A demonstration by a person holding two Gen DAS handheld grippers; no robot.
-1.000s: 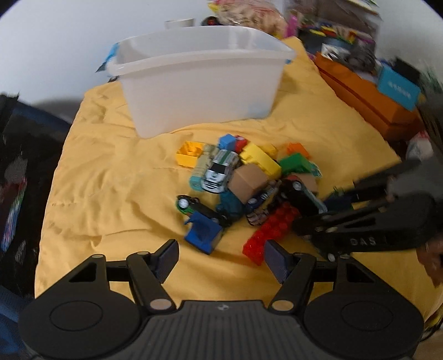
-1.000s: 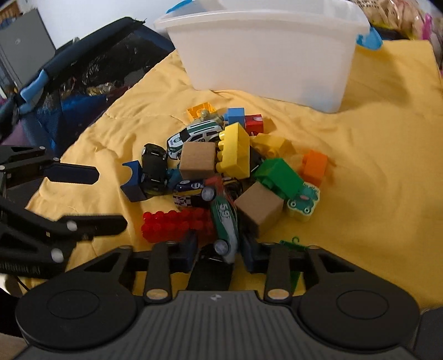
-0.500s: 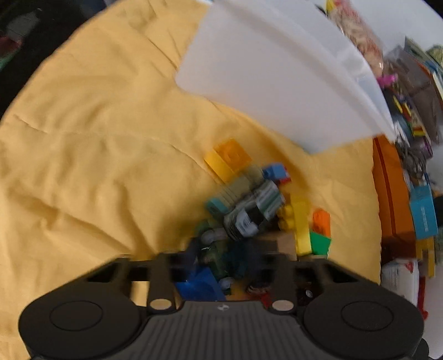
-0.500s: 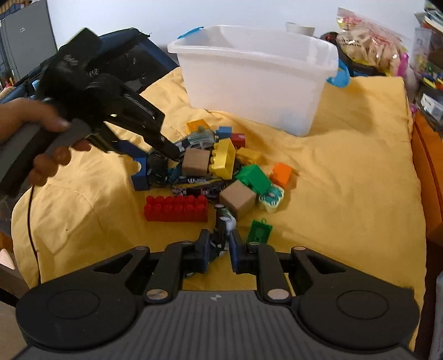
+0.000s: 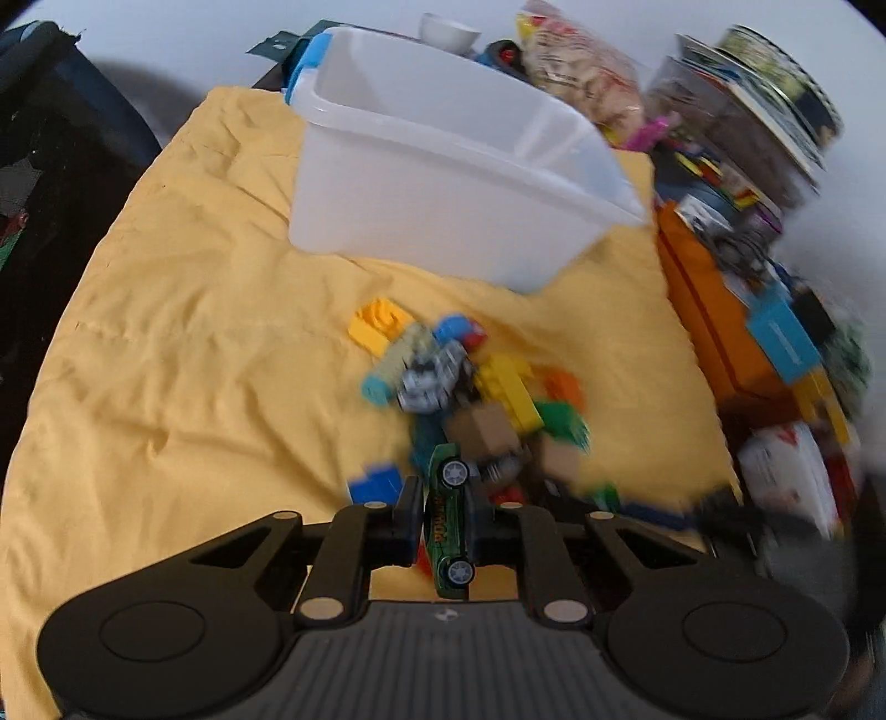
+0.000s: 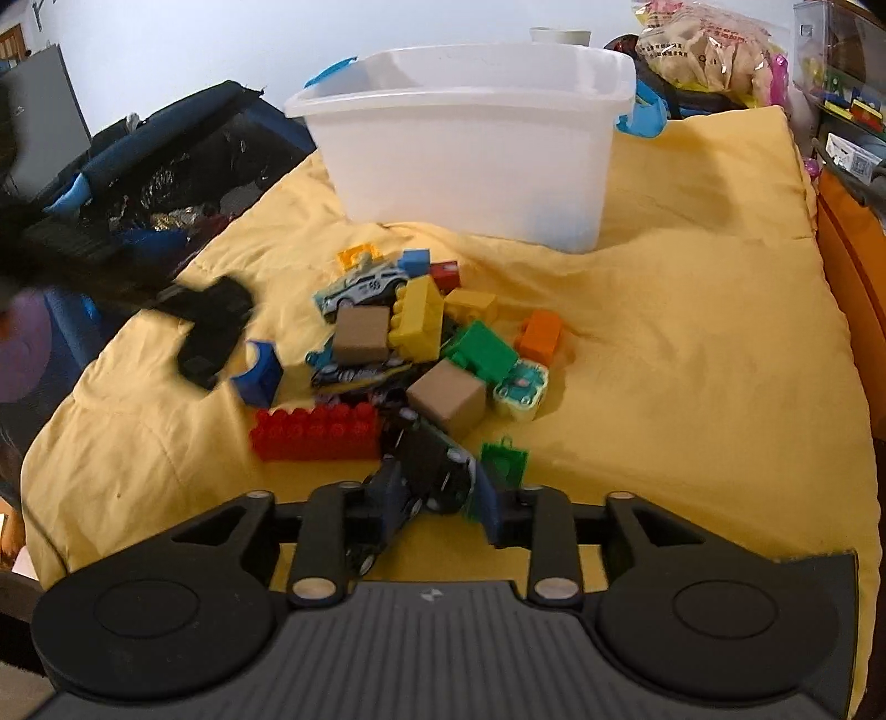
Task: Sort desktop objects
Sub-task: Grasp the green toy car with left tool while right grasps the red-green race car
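A pile of toy bricks and cars (image 6: 410,343) lies on the yellow cloth (image 6: 692,354) in front of a white plastic bin (image 6: 470,138). My left gripper (image 5: 443,515) is shut on a green toy car (image 5: 448,526), held on its side above the near edge of the pile (image 5: 476,399). It shows blurred at the left of the right wrist view (image 6: 213,332). My right gripper (image 6: 437,493) is open around a dark toy car (image 6: 432,471) lying beside a red brick (image 6: 315,432) and a green tag (image 6: 501,459).
An orange box (image 5: 714,321) and cluttered toys and books (image 5: 747,138) line the right side. A dark blue bag (image 6: 166,166) sits off the cloth's left edge. A snack bag (image 6: 709,50) lies behind the bin.
My left gripper closed on the green car and lifted it from the pile. My right gripper, shut on a toy car half a second ago, now stands open around a dark car.
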